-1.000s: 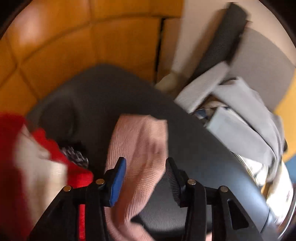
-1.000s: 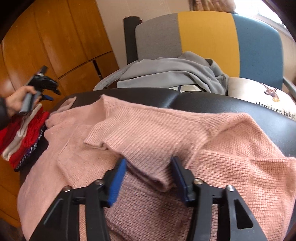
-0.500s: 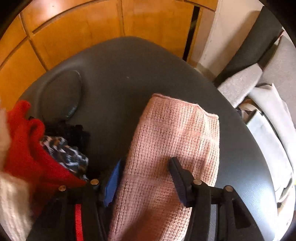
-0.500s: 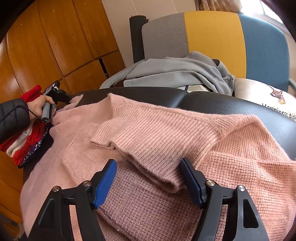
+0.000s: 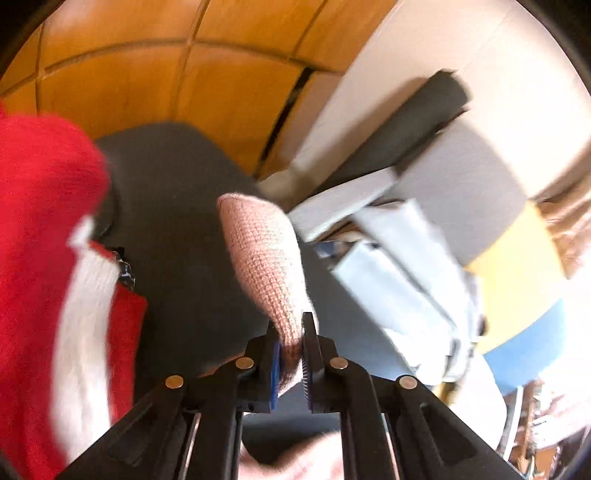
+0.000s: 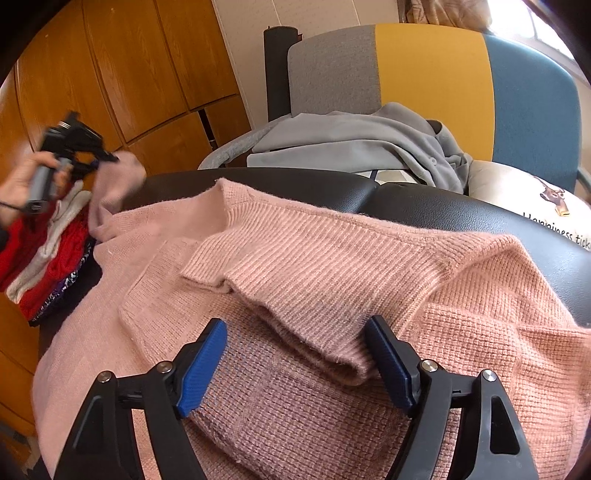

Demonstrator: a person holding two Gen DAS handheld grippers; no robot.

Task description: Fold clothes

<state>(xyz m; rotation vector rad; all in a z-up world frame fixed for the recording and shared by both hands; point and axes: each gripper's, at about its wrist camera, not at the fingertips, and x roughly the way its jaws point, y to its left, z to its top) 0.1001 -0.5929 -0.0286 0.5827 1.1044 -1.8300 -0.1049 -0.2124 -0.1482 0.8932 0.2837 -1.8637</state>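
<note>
Partly blurred, pink sweater (image 6: 332, 266) sleeve (image 5: 266, 258) in left gripper (image 5: 291, 354)

orange wooden cabinet panels (image 6: 122, 70) fill the wall from nine to eleven o'clock, meeting a pale wall (image 6: 295, 14) at twelve. a chair (image 6: 432, 88) with grey, yellow and blue back panels stands at one o'clock, bright window light (image 6: 550, 26) spilling in behind it at two

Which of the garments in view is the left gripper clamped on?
The pink knit sweater: the left gripper has just closed on its sleeve end, lifting it. The red-and-white knit and the grey garment on the chair lie untouched.
</note>
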